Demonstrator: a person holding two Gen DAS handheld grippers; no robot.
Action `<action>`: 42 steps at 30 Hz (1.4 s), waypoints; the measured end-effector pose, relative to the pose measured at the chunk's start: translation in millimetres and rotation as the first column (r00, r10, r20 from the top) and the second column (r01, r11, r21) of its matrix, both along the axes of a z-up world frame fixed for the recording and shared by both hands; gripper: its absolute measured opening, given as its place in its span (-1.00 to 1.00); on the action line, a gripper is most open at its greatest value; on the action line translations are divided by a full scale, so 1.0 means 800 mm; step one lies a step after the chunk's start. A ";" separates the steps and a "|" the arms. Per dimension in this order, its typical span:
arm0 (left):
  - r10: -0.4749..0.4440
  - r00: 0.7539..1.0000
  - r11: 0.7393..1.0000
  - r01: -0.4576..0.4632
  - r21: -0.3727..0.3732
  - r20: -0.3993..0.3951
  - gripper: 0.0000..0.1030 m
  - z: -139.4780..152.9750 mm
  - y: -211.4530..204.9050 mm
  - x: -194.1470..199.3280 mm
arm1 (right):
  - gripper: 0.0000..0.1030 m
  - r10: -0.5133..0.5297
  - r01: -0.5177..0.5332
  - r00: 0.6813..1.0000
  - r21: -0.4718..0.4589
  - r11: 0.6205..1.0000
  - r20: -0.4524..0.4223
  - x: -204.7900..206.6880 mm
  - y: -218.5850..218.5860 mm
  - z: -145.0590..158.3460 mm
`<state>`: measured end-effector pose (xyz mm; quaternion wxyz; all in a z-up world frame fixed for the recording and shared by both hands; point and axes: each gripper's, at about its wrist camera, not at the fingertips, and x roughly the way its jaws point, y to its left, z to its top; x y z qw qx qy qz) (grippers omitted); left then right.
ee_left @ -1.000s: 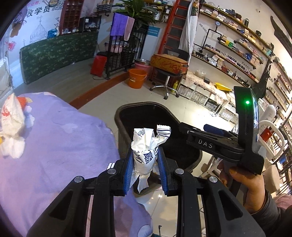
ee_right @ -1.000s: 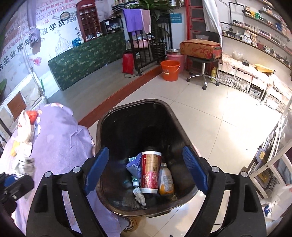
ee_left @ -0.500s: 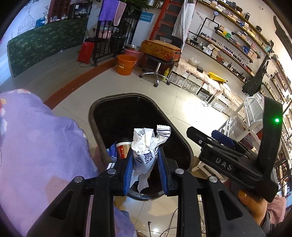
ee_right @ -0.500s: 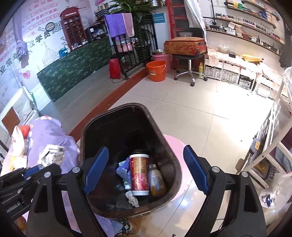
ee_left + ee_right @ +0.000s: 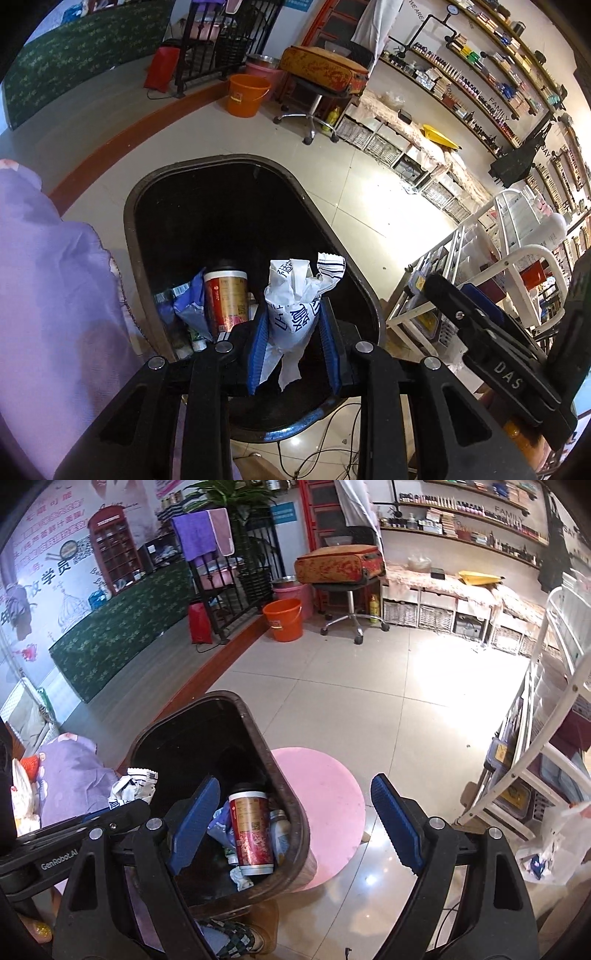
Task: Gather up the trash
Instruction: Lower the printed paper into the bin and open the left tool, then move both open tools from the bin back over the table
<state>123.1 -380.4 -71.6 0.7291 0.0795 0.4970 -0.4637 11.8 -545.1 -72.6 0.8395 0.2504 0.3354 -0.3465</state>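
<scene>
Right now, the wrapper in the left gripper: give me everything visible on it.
The wrapper is a crumpled white packet with dark blue printed characters and a striped, crimped top edge, thin plastic or foil by its look. It stands roughly upright between the blue pads of the left gripper, whose jaws are opening; a torn tail hangs below them. It sits over the near end of the black trash bin, above a red cup. The right wrist view shows only its crumpled top.
</scene>
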 end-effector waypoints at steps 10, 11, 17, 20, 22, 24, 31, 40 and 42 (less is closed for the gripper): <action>0.036 0.993 0.999 -0.036 0.000 0.113 0.78 0.017 0.011 0.001 | 0.62 0.003 -0.003 1.000 -0.001 1.000 -0.004 0.003 0.004 -0.001; 0.045 0.989 0.999 -0.045 0.000 0.139 0.80 0.021 0.015 -0.001 | 0.62 0.007 -0.007 1.000 -0.002 1.000 -0.003 0.004 0.005 -0.001; 0.090 0.947 0.996 -0.092 -0.007 0.308 0.88 0.043 0.048 -0.017 | 0.62 0.062 -0.061 0.998 -0.014 0.998 0.032 0.013 0.021 0.004; 0.096 0.919 0.995 -0.104 0.000 0.383 0.88 0.050 0.067 -0.024 | 0.62 0.108 -0.106 0.993 -0.043 0.993 0.049 0.020 0.035 0.011; 0.110 0.909 0.993 -0.117 -0.009 0.403 0.88 0.056 0.082 -0.024 | 0.63 0.143 -0.139 0.988 -0.072 0.988 0.063 0.027 0.048 0.018; 0.127 0.902 0.991 -0.128 -0.026 0.413 0.88 0.063 0.101 -0.025 | 0.63 0.191 -0.184 0.979 -0.092 0.979 0.072 0.036 0.063 0.023; 0.256 0.844 0.964 -0.258 -0.060 0.471 0.88 0.079 0.158 -0.020 | 0.68 0.332 -0.316 0.940 -0.153 0.936 0.086 0.069 0.116 0.039; 0.424 0.779 0.898 -0.428 -0.102 0.463 0.88 0.087 0.246 -0.007 | 0.78 0.498 -0.475 0.858 -0.179 0.862 0.121 0.118 0.189 0.059; 0.459 0.766 0.880 -0.463 -0.109 0.450 0.88 0.087 0.265 -0.002 | 0.79 0.537 -0.514 0.835 -0.180 0.839 0.120 0.132 0.209 0.062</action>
